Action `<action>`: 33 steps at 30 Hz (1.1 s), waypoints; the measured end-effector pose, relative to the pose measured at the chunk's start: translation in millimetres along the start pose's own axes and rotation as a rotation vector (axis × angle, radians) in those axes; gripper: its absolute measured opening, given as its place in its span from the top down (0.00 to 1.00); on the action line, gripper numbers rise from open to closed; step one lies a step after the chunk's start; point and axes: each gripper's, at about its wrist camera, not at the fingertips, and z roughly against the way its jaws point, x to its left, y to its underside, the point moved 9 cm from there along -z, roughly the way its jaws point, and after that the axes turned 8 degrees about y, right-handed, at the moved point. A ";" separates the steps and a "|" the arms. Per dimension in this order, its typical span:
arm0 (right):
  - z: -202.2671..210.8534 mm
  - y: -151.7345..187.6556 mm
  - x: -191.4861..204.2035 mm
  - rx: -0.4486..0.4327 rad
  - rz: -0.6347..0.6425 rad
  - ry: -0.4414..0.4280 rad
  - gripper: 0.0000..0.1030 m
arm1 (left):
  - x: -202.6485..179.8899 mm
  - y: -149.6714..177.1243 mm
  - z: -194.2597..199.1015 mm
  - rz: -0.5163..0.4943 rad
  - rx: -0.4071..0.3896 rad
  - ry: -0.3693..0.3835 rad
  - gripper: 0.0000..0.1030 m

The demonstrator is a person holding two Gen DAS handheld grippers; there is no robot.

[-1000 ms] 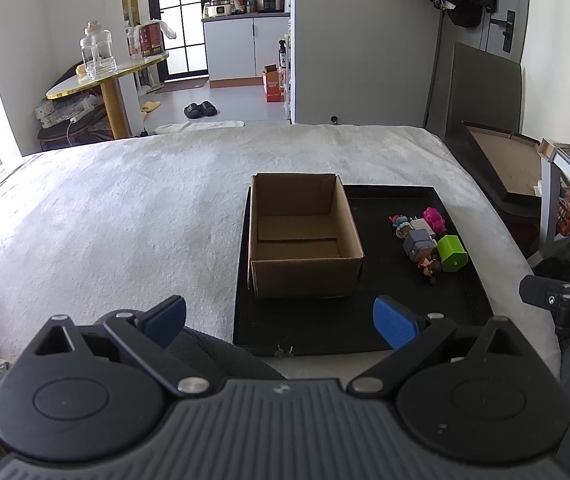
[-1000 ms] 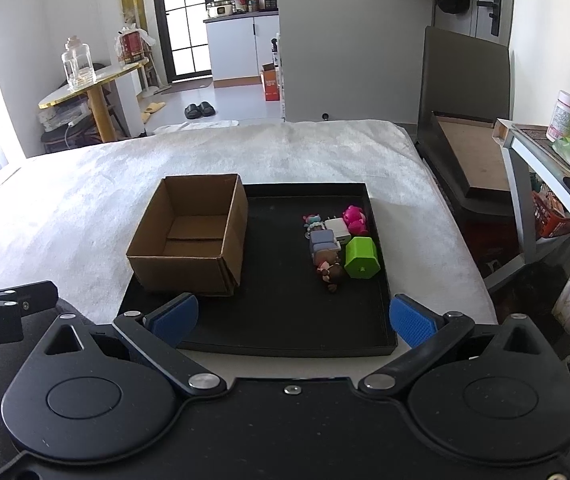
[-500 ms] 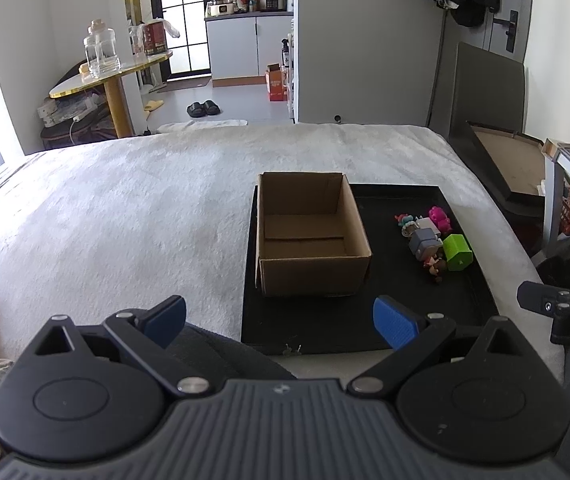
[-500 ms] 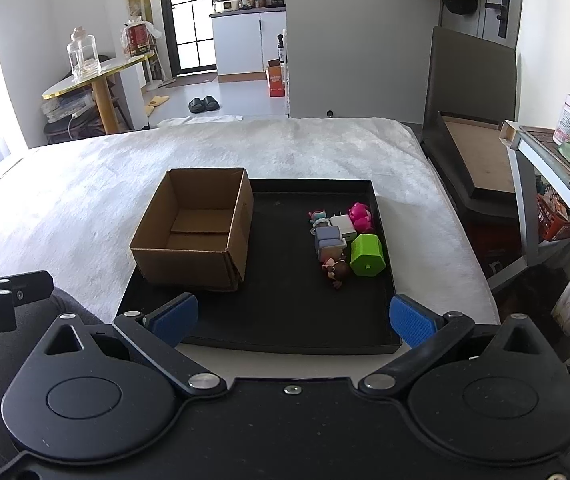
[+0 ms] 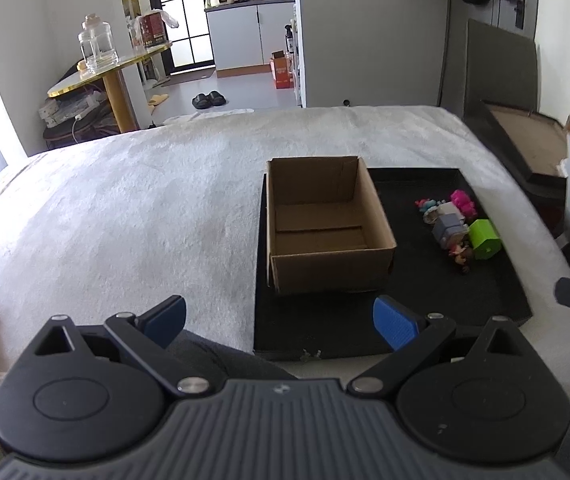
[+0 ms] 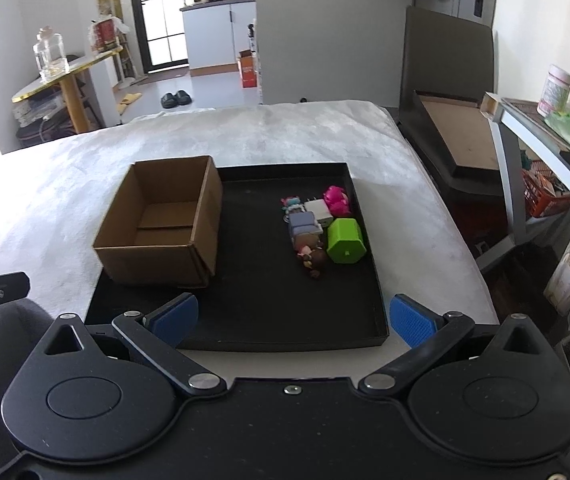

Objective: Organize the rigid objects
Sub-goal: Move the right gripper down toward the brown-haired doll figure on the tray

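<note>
Nearing the tray (image 6: 365, 248) from its front edge: both views closer than a second ago, box (image 6: 157, 256) and toys (image 6: 319, 224) larger in frame, nothing on the tray shifted. Left gripper (image 5: 279, 318): spread wide, empty, level with the box's front wall. Right gripper (image 6: 293, 316): spread wide, empty, over the tray's front edge. Box: open, empty, on the tray's left side. Toys: clustered by the right edge, touching one another; green block (image 6: 345, 240) nearest the rim, pink piece (image 6: 336, 199) toward the far corner, small figure (image 6: 312, 258) at the front. Judged: approach under way, no item moved yet, first pick likely right-handed.
</note>
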 end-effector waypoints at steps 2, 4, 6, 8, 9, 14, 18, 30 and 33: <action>-6.7 -0.4 -1.3 -0.001 0.004 0.014 0.00 | -0.5 -1.6 -8.6 -0.004 0.007 -0.001 0.03; -12.0 -1.6 -1.7 -0.011 0.012 0.017 0.00 | -0.5 -4.8 -16.0 -0.015 0.005 -0.007 0.03; -19.4 -3.0 -1.0 -0.011 0.022 0.024 0.00 | -1.6 -7.4 -24.1 -0.025 0.009 -0.011 0.04; -25.5 -5.9 -1.7 -0.013 0.019 0.026 0.00 | -2.7 -9.9 -32.0 -0.029 0.015 -0.012 0.04; -28.8 -7.5 -2.2 -0.013 0.014 0.025 0.00 | -3.1 -11.4 -35.6 -0.029 0.018 -0.013 0.04; -47.5 -13.0 -4.1 -0.008 0.004 0.026 0.00 | -9.5 -17.8 -50.7 -0.054 0.029 -0.006 0.04; -58.7 -15.9 -3.6 -0.010 0.005 0.025 0.00 | -16.9 -23.4 -61.9 -0.068 0.040 -0.002 0.04; -95.1 -28.1 -14.7 0.015 -0.001 0.030 0.05 | -45.3 -50.2 -94.8 -0.170 0.049 -0.031 0.06; -108.1 -29.4 -19.7 0.029 -0.020 0.026 0.09 | -50.6 -53.7 -105.2 -0.193 0.053 -0.053 0.06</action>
